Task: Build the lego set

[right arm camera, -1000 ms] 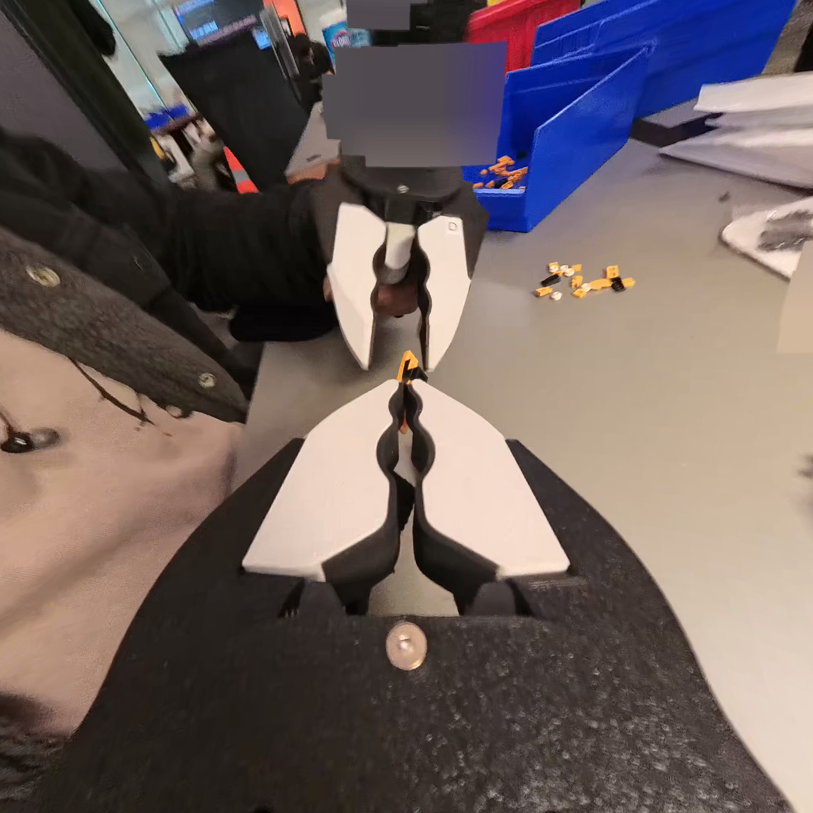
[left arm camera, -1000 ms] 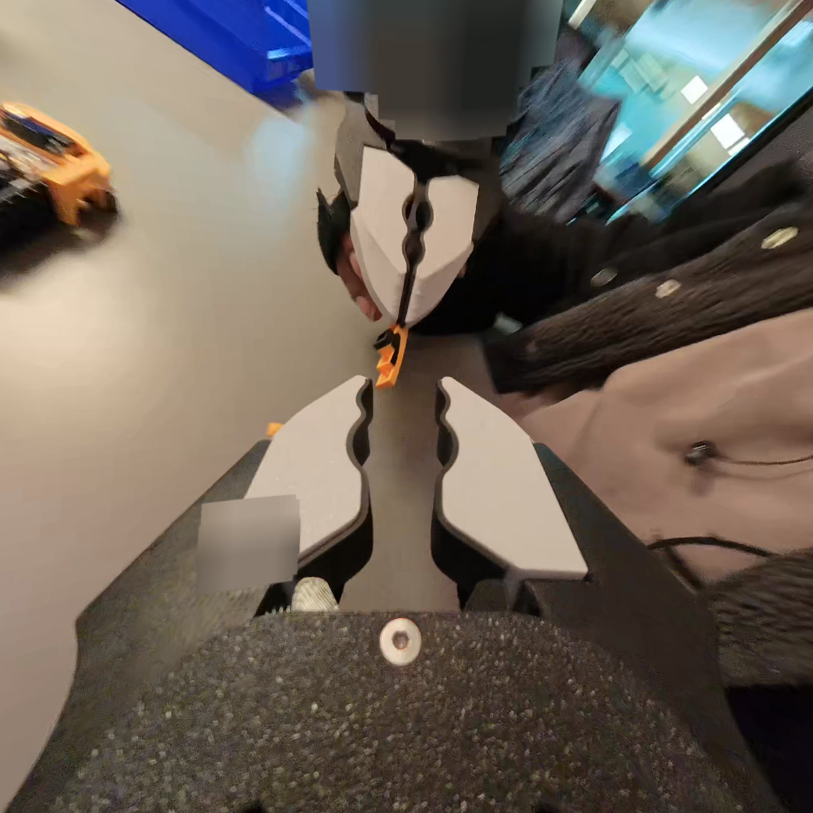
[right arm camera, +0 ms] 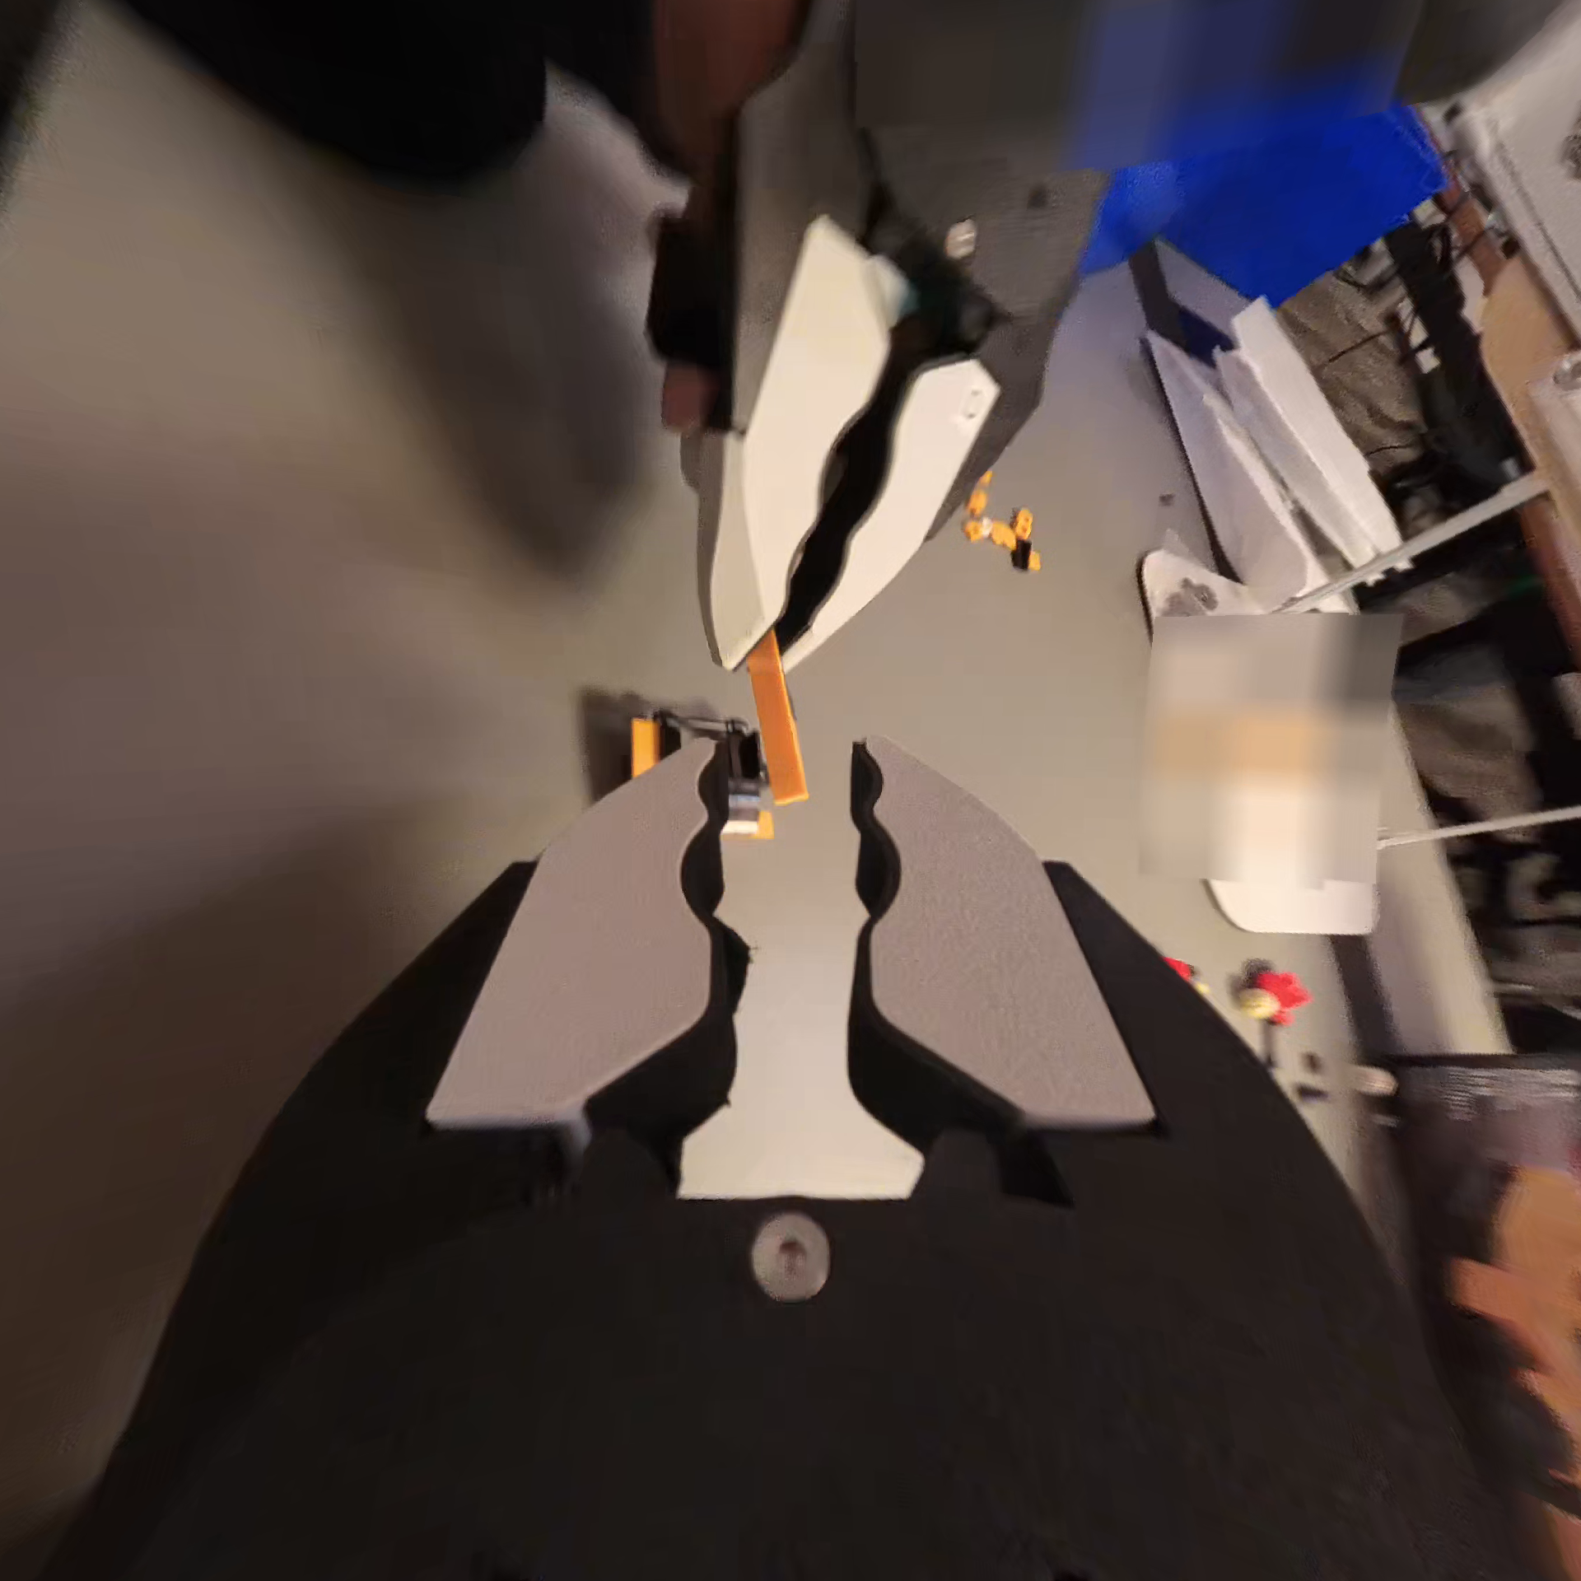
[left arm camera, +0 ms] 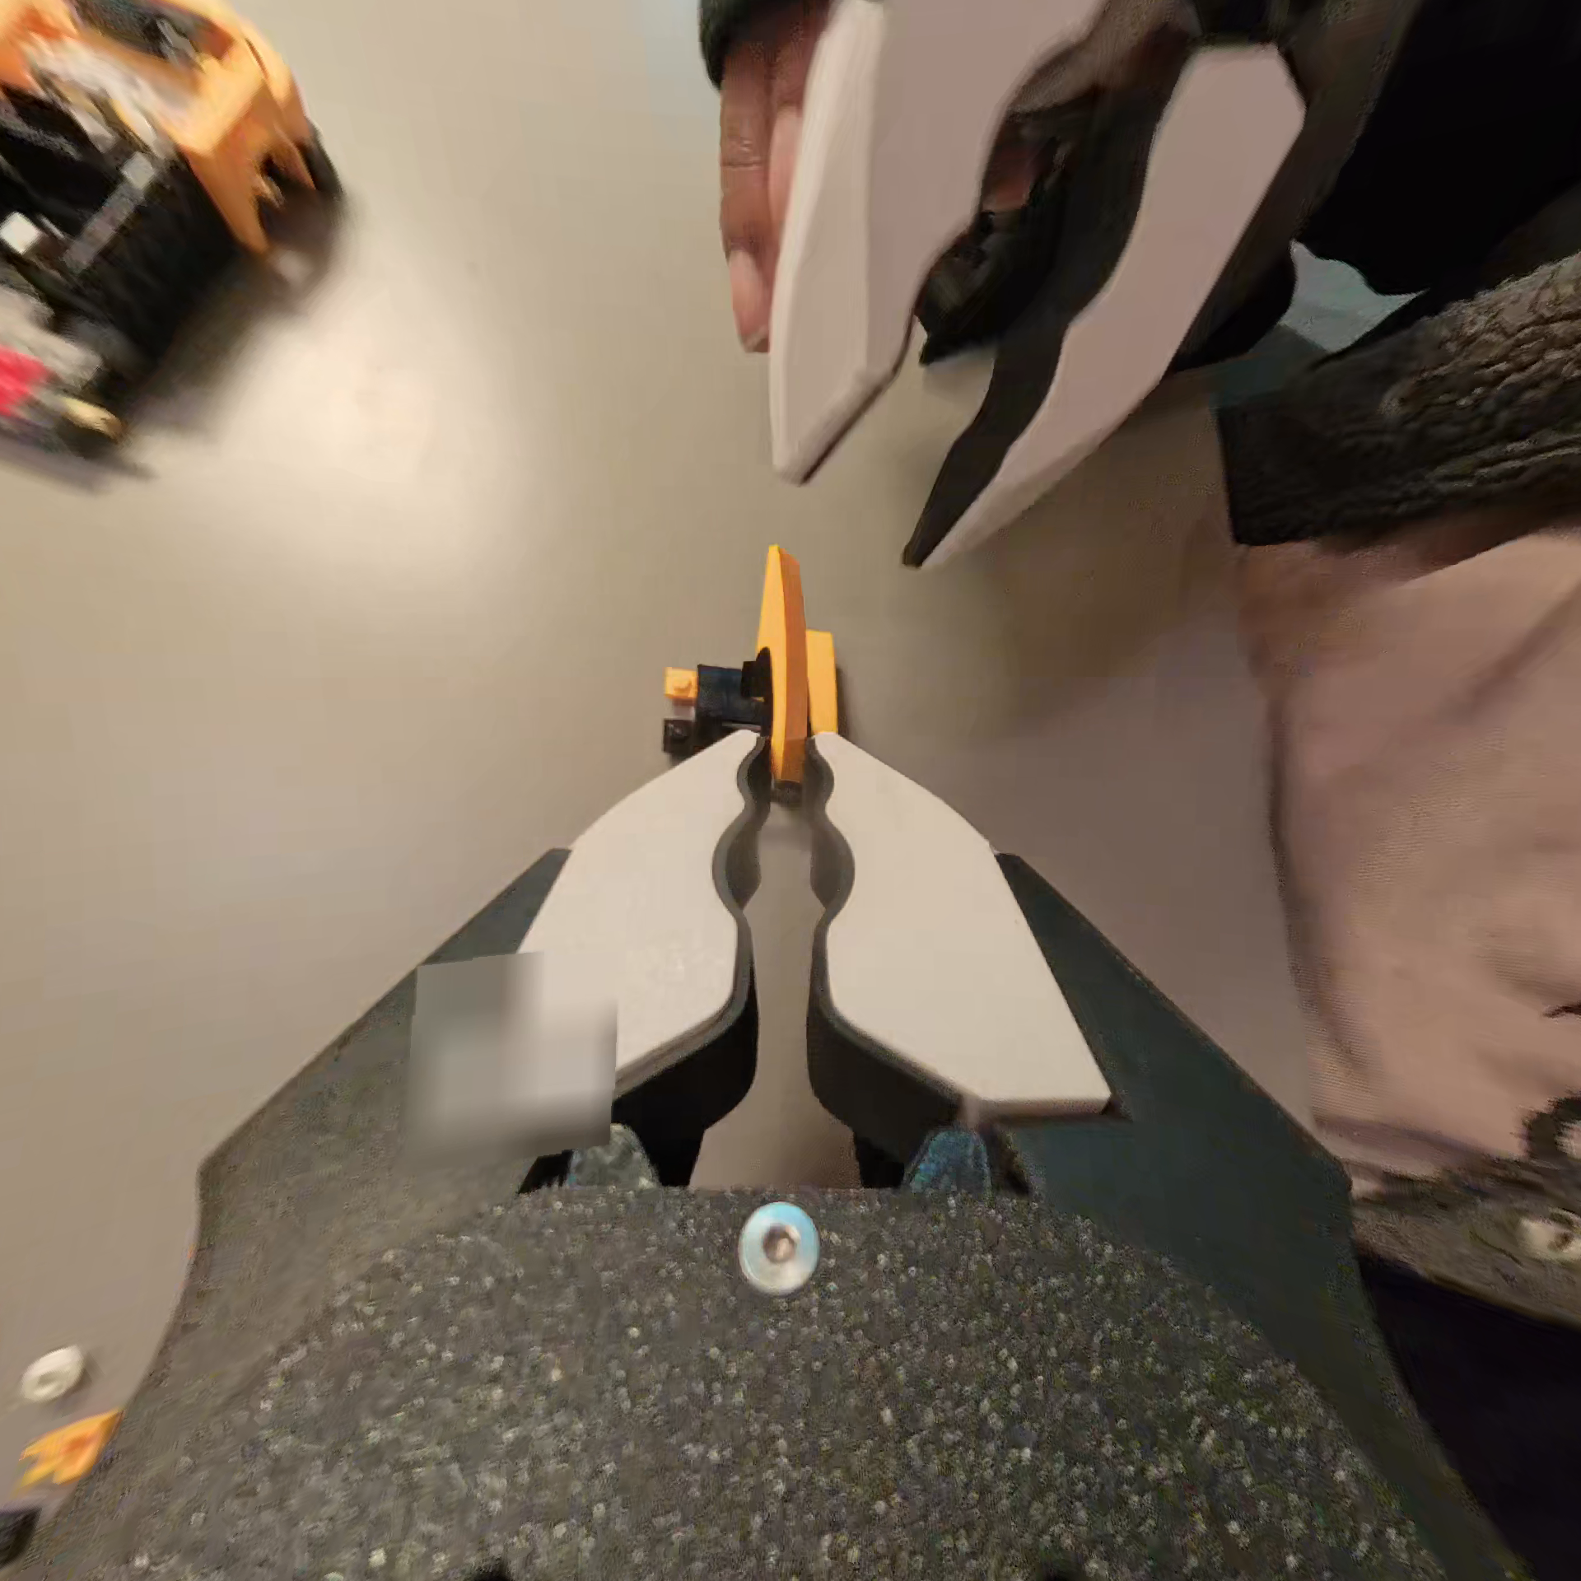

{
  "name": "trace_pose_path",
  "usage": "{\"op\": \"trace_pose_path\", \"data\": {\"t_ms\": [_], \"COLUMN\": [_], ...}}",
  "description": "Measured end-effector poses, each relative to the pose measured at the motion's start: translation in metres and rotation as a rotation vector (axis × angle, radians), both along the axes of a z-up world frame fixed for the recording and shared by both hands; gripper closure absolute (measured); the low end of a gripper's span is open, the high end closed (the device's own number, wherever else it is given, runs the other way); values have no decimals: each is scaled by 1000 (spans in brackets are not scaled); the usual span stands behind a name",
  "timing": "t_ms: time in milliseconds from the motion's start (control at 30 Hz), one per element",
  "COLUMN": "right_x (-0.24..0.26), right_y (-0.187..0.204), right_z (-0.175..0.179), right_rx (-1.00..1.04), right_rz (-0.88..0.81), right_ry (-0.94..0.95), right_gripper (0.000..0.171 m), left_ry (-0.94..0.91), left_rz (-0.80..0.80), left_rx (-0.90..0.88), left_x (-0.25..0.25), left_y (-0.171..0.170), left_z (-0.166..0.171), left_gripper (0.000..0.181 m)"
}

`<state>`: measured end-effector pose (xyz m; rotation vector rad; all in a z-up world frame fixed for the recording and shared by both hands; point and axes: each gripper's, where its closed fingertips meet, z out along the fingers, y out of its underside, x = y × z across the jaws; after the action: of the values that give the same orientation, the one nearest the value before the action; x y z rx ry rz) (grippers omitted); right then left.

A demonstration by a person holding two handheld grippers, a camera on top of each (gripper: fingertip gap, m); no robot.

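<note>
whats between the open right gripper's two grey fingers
In the right wrist view, nothing is held between the right gripper's fingers, only bare grey tabletop. The orange curved lego piece, gripped by the left gripper, hangs just beyond their tips.

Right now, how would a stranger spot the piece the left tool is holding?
On the grey table, find the left tool. Its tips pinch a thin curved orange piece standing on edge, longer than the small black and orange bricks beside it.
</note>
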<state>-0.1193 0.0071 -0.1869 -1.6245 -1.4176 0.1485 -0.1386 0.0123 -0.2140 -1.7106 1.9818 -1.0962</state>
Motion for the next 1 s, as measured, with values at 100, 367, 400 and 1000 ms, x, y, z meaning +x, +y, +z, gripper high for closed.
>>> {"op": "trace_pose_path", "data": {"t_ms": [100, 367, 400, 1000], "right_x": [-2, 0, 4, 20], "right_y": [4, 11, 14, 25], "right_z": [-14, -24, -26, -51], "right_rx": [53, -102, -154, -503], "right_rz": [33, 26, 9, -71], "right_ry": [-129, -92, -58, 70], "right_gripper": [151, 163, 163, 163], "left_ry": [55, 96, 76, 94], "left_rz": [-20, -43, -37, -2], "left_rx": [-75, -143, -119, 267], "left_x": [2, 6, 7, 12], "left_y": [-2, 0, 3, -1], "left_z": [-3, -5, -5, -49], "left_gripper": [175, 175, 174, 135]}}
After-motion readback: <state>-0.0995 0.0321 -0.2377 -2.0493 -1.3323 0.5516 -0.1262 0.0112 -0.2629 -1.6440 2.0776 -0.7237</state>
